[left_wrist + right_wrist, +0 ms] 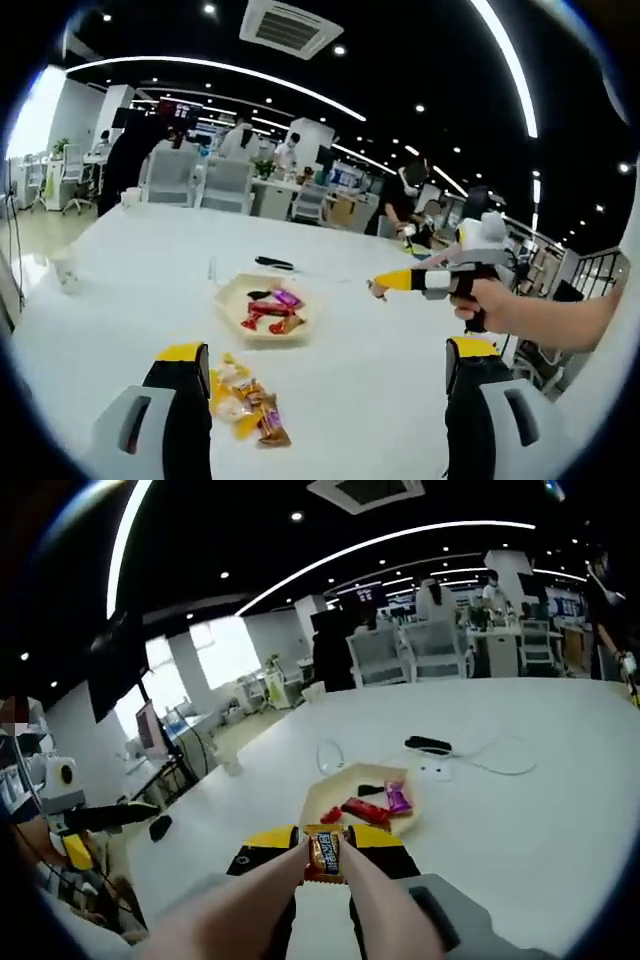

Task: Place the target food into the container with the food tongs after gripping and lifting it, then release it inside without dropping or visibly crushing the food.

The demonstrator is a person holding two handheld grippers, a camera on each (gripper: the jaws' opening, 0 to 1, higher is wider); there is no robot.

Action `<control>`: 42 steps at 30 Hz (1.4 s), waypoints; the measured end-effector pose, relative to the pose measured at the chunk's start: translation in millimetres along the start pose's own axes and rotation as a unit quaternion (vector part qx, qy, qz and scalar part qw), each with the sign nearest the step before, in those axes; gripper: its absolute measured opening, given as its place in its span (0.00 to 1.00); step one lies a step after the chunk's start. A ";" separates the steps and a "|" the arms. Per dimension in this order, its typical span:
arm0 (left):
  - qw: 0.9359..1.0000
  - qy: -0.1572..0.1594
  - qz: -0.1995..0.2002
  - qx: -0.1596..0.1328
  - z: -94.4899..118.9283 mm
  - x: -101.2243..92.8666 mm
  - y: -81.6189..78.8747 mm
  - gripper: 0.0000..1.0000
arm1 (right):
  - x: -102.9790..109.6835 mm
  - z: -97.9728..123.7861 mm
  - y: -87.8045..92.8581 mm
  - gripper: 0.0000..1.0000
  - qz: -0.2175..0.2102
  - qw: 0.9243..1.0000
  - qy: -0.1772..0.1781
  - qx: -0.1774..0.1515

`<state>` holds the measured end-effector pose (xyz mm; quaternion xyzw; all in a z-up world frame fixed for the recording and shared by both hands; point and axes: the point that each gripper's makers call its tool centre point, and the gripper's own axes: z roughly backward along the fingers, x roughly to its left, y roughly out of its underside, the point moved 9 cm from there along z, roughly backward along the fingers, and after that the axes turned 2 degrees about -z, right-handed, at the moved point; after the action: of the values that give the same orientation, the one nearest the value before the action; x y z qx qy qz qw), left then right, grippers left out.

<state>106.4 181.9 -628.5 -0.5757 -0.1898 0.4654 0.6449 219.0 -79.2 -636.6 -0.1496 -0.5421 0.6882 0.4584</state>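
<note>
Desk (pixel 400 380) first: a broad white top with a shallow tray (pixel 228 312) near its middle, holding red, purple and dark wrapped sweets (pixel 272 312). In the left gripper view a loose pile of sweets (pixel 245 400) lies at 7 o'clock from the tray, just beside the left gripper's (pixel 330 375) near jaw; that gripper stands wide apart and empty over bare desk. At 3 o'clock in the same view a hand (pixel 490 305) carries the right gripper (pixel 378 288), raised above the desk with its tip toward the tray.

In the right gripper view tongs (pixel 330 900) rise from 6 o'clock between the right gripper's (pixel 325 838) yellow jaw pads, which are clamped on them. The tong tips pinch one candy (pixel 324 855), orange-wrapped and not visibly squashed. The tray (pixel 312 802) sits at 12 o'clock beyond it.

Judged from this, gripping and lifting are done; carrying over the tray, lowering and letting go inside remain.
</note>
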 end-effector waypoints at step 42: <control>0.998 -0.056 0.003 -0.004 54.5 38.6 9.0 0.98 | 62.5 -72.2 -22.5 0.19 0.052 0.998 -0.034 0.012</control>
<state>79.5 243.4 -633.5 -0.5520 -0.2260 0.4984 0.6292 246.9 14.2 -625.1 -0.1488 -0.5401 0.7225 0.4051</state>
